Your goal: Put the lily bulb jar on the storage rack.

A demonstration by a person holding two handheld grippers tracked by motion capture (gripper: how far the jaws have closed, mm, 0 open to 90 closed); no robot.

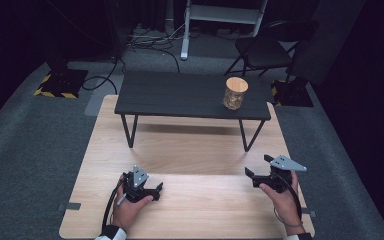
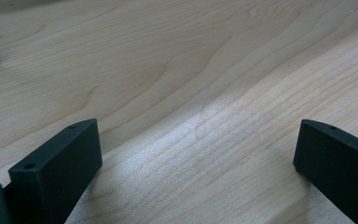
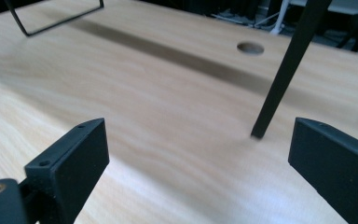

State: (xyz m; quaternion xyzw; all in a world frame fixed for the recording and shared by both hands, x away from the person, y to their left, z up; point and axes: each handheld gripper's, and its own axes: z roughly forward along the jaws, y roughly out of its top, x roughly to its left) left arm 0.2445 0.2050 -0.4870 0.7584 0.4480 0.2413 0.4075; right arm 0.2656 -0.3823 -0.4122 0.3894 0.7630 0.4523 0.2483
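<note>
Here my left hand-held gripper [image 1: 155,190] sits low on the wooden counter [image 1: 190,150], jaws spread wide, holding nothing. My right hand-held gripper [image 1: 258,170] is near the right edge, spread and empty too. Lots of bare wood lies between them. The lidded glass jar [image 1: 235,93] stands far off on the small black table [image 1: 180,95].

Right gripper [image 3: 198,158] low over the desk [image 3: 168,93], jaws standing wide apart with bare wood between them. A black leg [image 3: 284,74] lands just ahead on the right, a round hole [image 3: 250,47] beyond it.
</note>
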